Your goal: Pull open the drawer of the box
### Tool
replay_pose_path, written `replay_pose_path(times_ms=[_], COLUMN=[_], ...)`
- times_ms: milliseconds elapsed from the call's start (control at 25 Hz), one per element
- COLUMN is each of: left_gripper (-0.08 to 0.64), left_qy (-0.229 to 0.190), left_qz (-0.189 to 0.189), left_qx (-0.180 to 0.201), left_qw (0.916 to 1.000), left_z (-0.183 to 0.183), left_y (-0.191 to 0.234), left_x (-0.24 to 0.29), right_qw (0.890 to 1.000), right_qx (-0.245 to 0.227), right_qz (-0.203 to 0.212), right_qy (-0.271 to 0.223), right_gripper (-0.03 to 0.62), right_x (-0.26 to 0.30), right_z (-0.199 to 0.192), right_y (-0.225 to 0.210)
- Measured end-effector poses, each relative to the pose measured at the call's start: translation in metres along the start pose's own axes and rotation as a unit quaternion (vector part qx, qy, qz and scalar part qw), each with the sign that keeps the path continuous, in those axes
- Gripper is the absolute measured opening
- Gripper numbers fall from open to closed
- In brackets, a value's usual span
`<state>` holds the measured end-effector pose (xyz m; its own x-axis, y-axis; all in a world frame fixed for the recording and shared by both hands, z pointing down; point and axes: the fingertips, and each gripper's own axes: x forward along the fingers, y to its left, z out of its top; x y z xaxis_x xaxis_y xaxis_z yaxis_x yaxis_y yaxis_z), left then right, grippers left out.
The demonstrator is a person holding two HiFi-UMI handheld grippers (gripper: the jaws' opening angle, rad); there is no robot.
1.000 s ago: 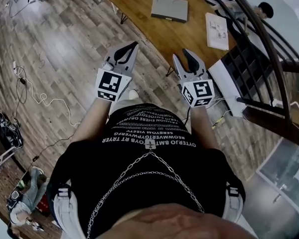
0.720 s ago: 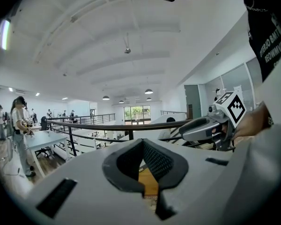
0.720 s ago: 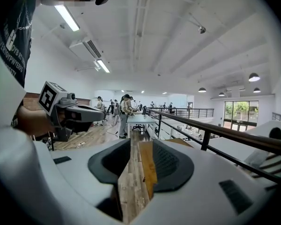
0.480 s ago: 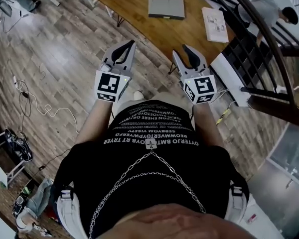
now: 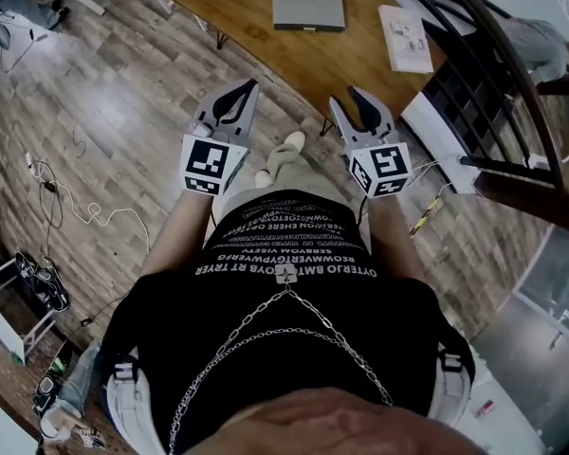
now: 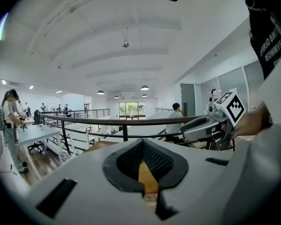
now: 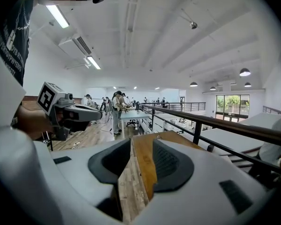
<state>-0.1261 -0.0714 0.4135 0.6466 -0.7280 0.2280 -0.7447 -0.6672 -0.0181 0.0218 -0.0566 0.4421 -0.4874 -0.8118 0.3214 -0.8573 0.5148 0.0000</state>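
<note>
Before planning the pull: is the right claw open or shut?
Open. The right gripper view shows the right claw spread wide, with nothing held in it.

1. I see an evenly bright, daylight-white room, and no view is dim.
2. In the right gripper view, light comes from strip lights and round pendant lamps on the ceiling. The far window glows, slightly blown out.
3. Both gripper views are strongly fisheye, with black corners. In the left gripper view the railing bows, and a faint coloured flare sits at the upper left edge.
4. The head view curves the floor towards its edges. The boards look a little washed out, and shadows there are soft and faint.
5. The pale shells of the left tongs and right tongs, nearest the lenses, look soft. Distant figures are small and unsharp.
</note>
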Motion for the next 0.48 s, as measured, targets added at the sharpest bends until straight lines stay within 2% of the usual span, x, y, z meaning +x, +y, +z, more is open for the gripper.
replay_pose_path(times_ms=[480], left_gripper=[0.006], left_qy=[0.026], left_qz=[-0.013], left_qx=[0.013], left_qw=[0.9995], left_z=[0.003], left_y=[0.028], left_x=[0.070], right_qw=[0.999], right_qx=[0.031], right_qz=[0.010], right_qy=[0.010], right_gripper=[0.144], right_x=[0.058], right_z=[-0.012], right_y=[-0.045])
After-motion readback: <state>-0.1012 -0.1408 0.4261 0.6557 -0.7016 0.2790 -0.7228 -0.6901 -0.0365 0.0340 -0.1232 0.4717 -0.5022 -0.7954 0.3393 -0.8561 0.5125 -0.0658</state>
